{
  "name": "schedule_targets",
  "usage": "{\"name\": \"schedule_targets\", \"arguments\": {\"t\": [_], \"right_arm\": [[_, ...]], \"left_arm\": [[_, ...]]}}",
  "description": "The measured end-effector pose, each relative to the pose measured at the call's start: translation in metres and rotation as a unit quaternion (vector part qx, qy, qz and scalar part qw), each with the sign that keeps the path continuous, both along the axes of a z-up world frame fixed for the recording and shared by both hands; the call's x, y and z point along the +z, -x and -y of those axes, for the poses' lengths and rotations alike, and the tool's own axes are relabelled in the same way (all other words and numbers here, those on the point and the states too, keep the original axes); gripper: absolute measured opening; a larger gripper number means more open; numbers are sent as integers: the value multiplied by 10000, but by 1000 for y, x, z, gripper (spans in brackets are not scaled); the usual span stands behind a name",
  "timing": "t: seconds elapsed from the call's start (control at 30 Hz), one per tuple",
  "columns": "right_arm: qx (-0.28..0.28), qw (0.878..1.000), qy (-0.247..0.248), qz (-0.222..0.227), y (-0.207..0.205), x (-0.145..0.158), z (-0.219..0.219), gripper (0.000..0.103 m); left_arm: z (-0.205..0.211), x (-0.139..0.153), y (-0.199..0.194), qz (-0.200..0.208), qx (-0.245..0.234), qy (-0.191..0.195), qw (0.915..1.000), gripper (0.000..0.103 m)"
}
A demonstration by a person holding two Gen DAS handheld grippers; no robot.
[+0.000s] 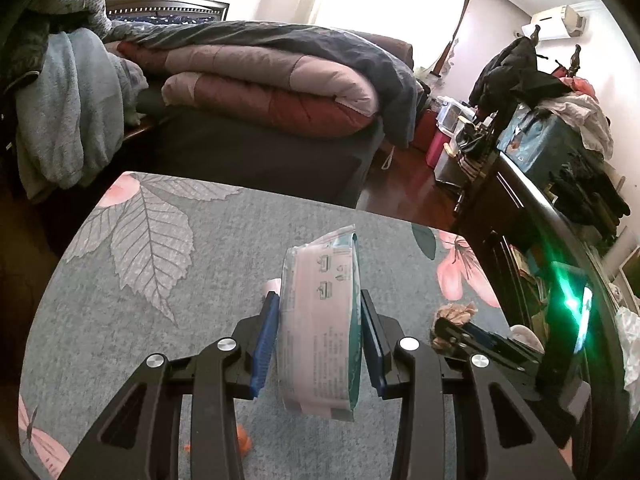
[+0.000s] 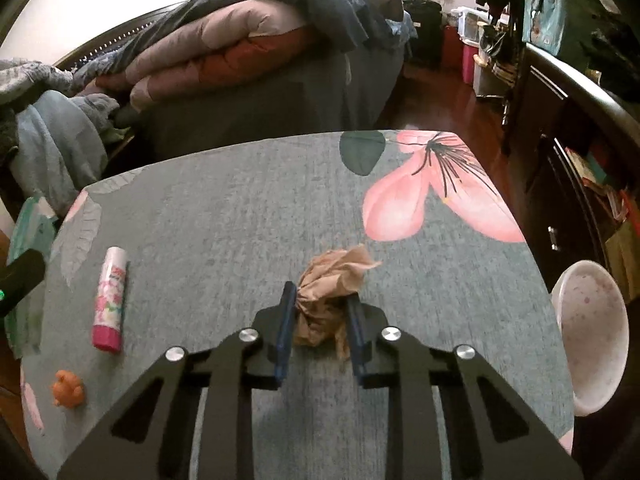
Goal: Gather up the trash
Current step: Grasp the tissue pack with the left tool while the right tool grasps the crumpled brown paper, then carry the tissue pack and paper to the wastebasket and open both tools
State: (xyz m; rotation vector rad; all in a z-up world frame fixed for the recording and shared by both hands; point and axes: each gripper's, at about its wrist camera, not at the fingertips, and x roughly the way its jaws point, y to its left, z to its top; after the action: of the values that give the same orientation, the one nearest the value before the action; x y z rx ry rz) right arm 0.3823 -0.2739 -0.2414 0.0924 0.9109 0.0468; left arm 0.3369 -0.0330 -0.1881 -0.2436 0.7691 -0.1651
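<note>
My left gripper (image 1: 318, 300) is shut on a white and teal plastic wrapper pack (image 1: 320, 320) and holds it upright above the grey floral table (image 1: 180, 280). My right gripper (image 2: 320, 296) is shut on a crumpled brown paper ball (image 2: 330, 284) just above the table (image 2: 240, 200). In the left wrist view the right gripper (image 1: 444, 326) shows at the right with the brown paper ball (image 1: 454, 312) in it. The wrapper pack shows at the left edge of the right wrist view (image 2: 28, 224).
A pink floral glue stick (image 2: 110, 300) and a small orange toy (image 2: 68, 390) lie on the table's left side. A white bowl (image 2: 592, 340) sits at the right edge. A bed with folded quilts (image 1: 272, 80) stands behind, a dark dresser (image 1: 540, 208) to the right.
</note>
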Motion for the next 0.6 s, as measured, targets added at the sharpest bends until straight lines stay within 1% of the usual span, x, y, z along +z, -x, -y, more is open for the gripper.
{"name": "schedule_targets", "arguments": {"t": [0.23, 0.47, 0.6], "right_arm": [[16, 9998, -165, 124, 31, 14, 13, 24], [-18, 9992, -297, 256, 60, 23, 30, 25], [-110, 9984, -462, 304, 77, 25, 48, 25]], "left_arm": [[11, 7, 11, 50, -66, -71, 9999, 39], [31, 15, 22, 106, -189, -139, 9997, 39], [49, 21, 27, 145, -304, -194, 9992, 39]]}}
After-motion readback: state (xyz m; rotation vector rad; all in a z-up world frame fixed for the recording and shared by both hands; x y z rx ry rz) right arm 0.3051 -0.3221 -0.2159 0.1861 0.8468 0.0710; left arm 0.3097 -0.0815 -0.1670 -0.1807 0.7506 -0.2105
